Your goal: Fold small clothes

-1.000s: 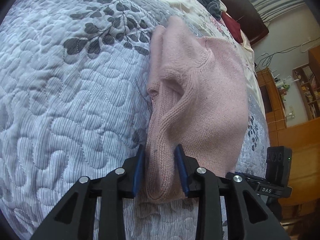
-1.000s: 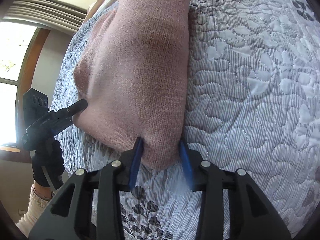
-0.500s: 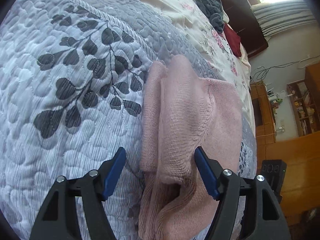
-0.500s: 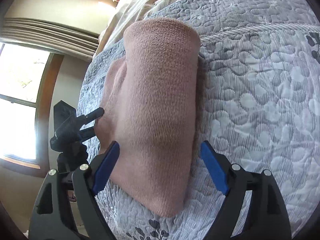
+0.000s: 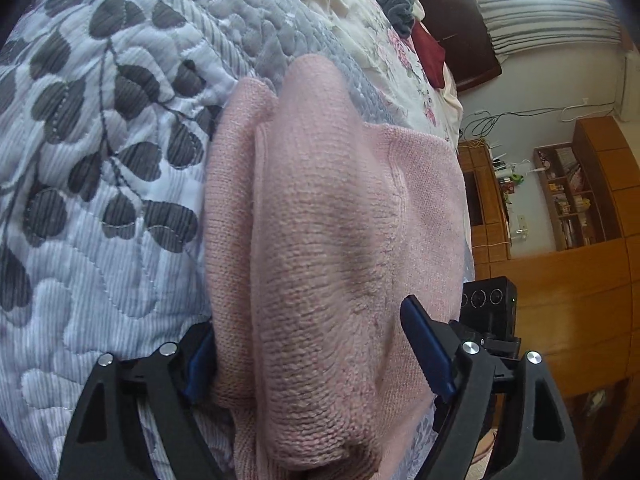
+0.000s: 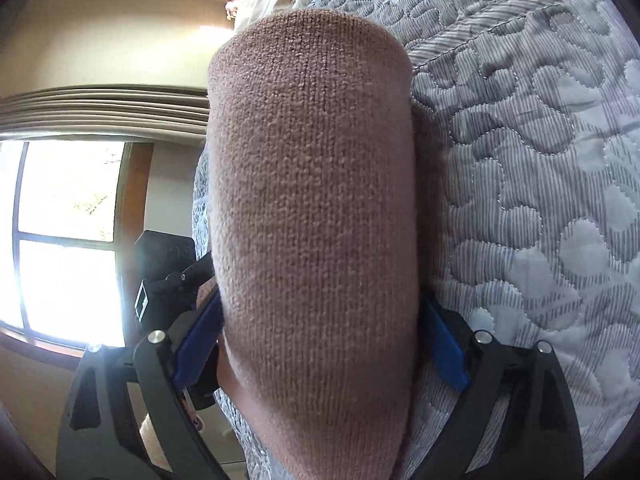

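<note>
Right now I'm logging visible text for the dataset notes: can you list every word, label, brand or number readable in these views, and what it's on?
None can be read.
Books on the wooden shelves: spines too small and blurred.
Black camera block of the right gripper: no legible marking.
Pink knit garment: no tag or print shows.
Quilt: leaf and stitch pattern only.

A folded pink knitted sweater (image 5: 320,240) lies on a grey quilted, leaf-patterned bedspread (image 5: 100,200) covering a bed. The left gripper (image 5: 316,344) and right gripper (image 6: 320,332) straddle it from opposite ends, fingers (image 5: 426,346) spread on either side. A wooden bookshelf (image 5: 576,196) stands beyond the bed.
</note>
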A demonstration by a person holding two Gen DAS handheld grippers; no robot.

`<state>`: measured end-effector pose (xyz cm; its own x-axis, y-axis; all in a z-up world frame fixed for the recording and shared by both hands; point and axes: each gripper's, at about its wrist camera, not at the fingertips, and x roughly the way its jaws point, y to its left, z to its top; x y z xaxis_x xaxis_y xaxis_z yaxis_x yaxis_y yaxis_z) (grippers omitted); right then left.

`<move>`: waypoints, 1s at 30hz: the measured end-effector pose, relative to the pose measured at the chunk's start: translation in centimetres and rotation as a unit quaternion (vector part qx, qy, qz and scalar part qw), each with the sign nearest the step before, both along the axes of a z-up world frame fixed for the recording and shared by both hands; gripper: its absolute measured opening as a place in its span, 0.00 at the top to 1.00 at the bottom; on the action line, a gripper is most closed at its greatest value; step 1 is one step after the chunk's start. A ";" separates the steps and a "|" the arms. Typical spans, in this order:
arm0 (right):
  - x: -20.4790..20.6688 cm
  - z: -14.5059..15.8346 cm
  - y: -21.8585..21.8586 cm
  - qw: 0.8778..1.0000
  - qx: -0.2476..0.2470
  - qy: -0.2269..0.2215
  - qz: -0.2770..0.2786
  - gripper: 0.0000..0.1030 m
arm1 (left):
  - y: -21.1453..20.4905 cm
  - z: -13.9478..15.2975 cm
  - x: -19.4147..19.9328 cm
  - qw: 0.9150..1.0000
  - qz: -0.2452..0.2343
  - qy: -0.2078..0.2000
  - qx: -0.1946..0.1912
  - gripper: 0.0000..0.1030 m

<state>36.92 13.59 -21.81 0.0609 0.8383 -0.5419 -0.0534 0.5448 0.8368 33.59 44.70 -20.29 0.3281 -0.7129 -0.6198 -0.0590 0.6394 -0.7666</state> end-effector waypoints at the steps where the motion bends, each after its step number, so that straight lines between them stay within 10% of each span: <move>1: -0.1 0.2 0.0 1.000 -0.001 -0.005 -0.001 0.24 | -0.1 -0.1 -0.2 1.000 0.003 0.003 0.001 0.45; 5: -1.0 2.1 -1.0 1.000 0.007 -0.016 0.004 0.42 | -0.2 1.1 -1.7 0.999 0.013 -0.012 -0.044 0.55; 18: -13.0 10.3 -14.5 0.999 -0.001 -0.047 0.025 0.43 | -13.7 7.4 -12.6 0.994 -0.066 -0.058 -0.058 0.55; 30: -19.8 4.2 -23.0 0.999 -0.027 -0.004 -0.032 0.39 | -19.6 2.0 -17.6 0.997 -0.075 -0.029 -0.010 0.54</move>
<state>17.09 -9.37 -17.62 0.1177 0.8027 -0.5847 -0.0238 0.5909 0.8064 16.04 25.08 -18.26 0.2517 -0.7686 -0.5882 0.0803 0.6223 -0.7787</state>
